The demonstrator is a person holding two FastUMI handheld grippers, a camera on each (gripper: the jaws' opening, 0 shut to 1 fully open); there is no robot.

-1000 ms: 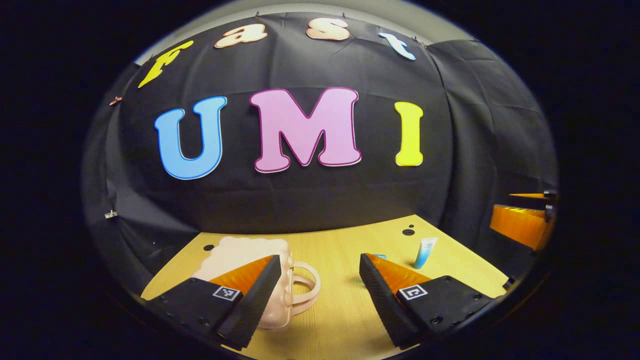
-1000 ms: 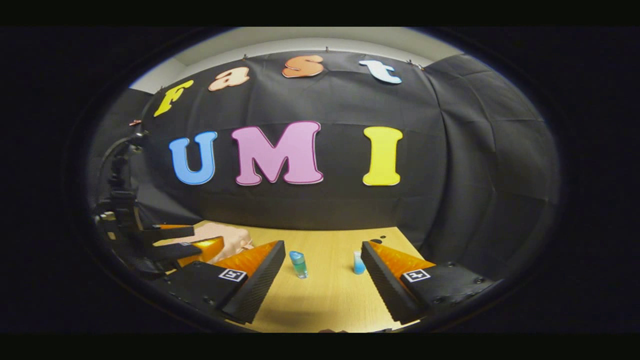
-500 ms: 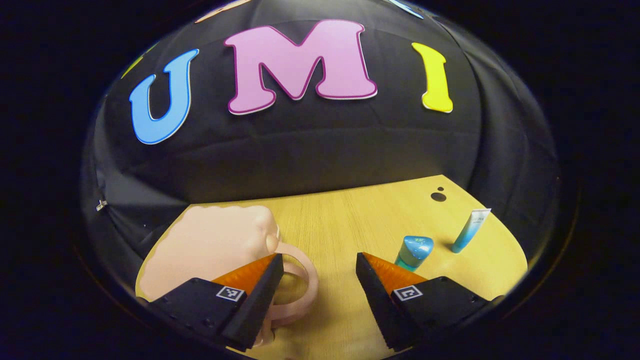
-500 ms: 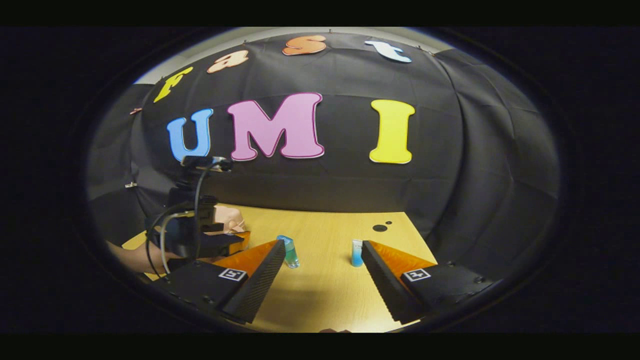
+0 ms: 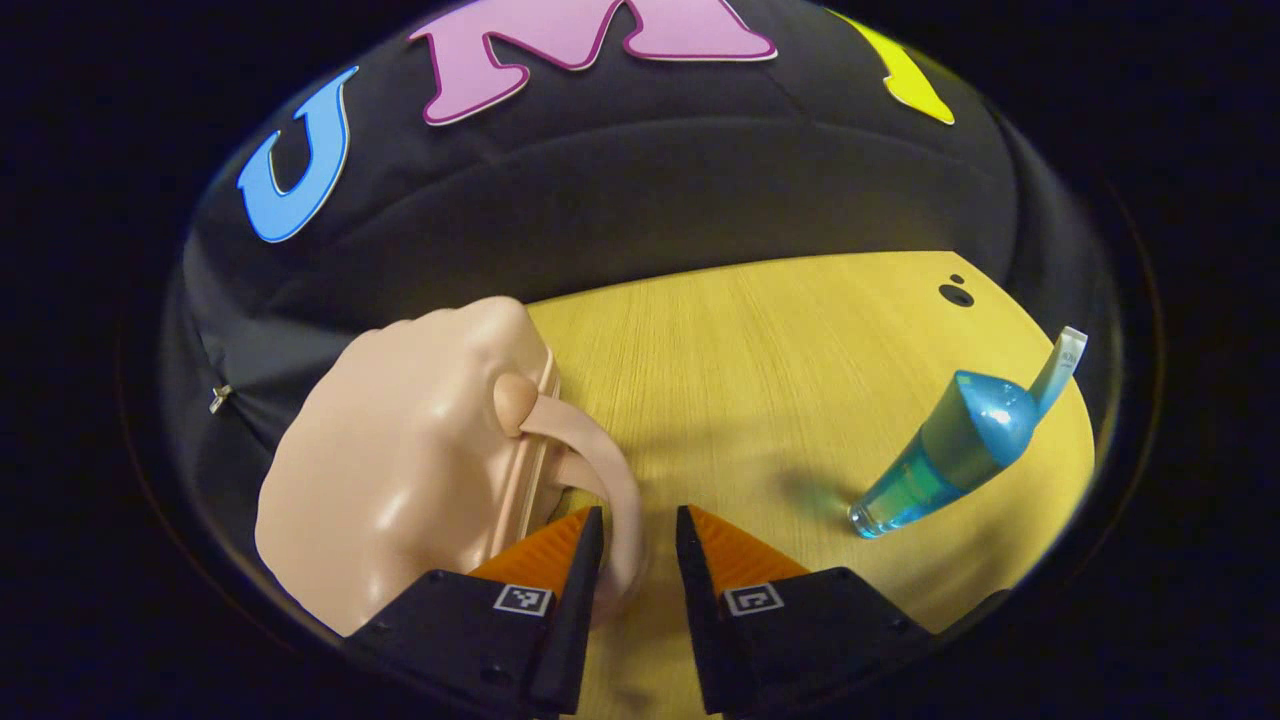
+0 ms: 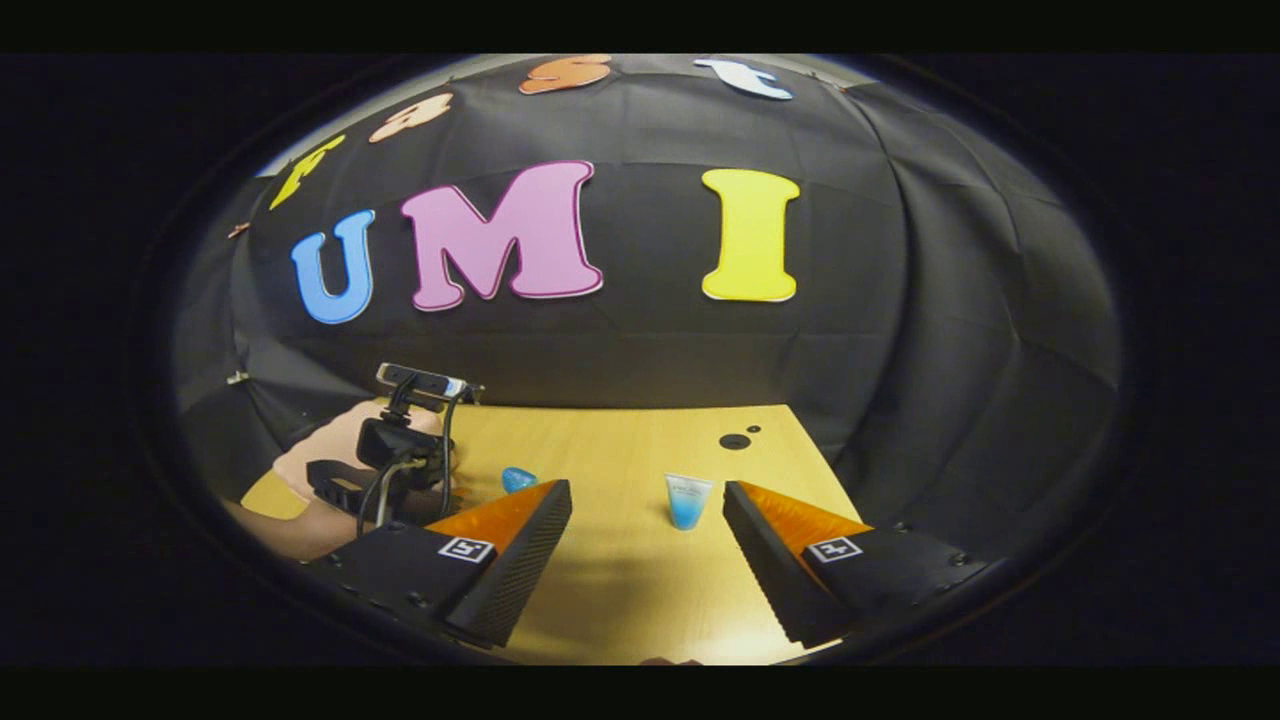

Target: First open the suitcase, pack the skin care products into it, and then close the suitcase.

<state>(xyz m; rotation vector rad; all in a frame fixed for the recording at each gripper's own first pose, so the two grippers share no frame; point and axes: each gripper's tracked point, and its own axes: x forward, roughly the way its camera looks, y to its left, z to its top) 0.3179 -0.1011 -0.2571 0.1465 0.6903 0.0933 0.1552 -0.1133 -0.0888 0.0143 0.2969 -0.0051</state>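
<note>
The pale pink suitcase (image 5: 400,460) lies shut on the wooden table (image 5: 760,360). Its looped handle (image 5: 600,460) runs down between the fingers of my left gripper (image 5: 640,520). The jaws are narrowed around the loop, with a slit of table still showing beside the right finger. To the right stand a teal-blue bottle (image 5: 940,450) and a small blue-and-white tube (image 5: 1062,355). In the right gripper view, my right gripper (image 6: 648,500) hovers open above the table's near side, with the tube (image 6: 688,500) just ahead. The bottle's cap (image 6: 518,478) peeks over its left finger. The left gripper (image 6: 400,460) and suitcase (image 6: 325,450) sit at far left.
Black cloth walls close off the table at the back and both sides. Two dark holes (image 5: 955,294) mark the table's far right corner. A hand and forearm (image 6: 290,525) hold the left gripper low at the left edge of the right gripper view.
My left gripper dropped and moved in on the suitcase, its jaws narrowing from wide open to straddle the handle. The right gripper stayed open and shifted slightly, bringing the tube between its fingers.
</note>
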